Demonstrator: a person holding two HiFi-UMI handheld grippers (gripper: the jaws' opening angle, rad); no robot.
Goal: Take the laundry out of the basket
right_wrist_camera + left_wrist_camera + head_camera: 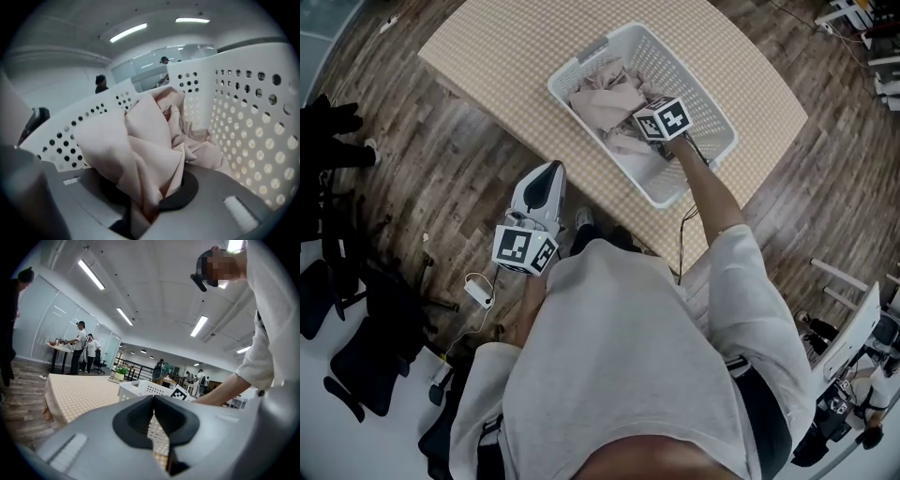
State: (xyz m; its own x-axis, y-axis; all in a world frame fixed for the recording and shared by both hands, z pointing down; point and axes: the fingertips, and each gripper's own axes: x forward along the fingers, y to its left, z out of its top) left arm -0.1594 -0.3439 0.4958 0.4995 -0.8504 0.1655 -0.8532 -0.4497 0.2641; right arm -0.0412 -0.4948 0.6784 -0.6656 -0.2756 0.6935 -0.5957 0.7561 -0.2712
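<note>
A white perforated laundry basket (686, 86) stands on the checked table (497, 56), with crumpled beige laundry (605, 94) inside it. My right gripper (656, 125) reaches down into the basket. In the right gripper view its jaws (150, 211) pinch a bunched fold of the beige cloth (147, 140), and basket wall (253, 117) rises on both sides. My left gripper (542, 183) hangs low beside the table's near edge, away from the basket. In the left gripper view its jaws (153, 404) are shut with nothing between them, facing the basket (140, 389).
The table's near edge (609, 178) runs between me and the basket. Black office chairs (356, 347) and a white adapter with cable (478, 289) sit on the wood floor at left. Equipment (853, 375) stands at right. People (82, 345) stand far behind the table.
</note>
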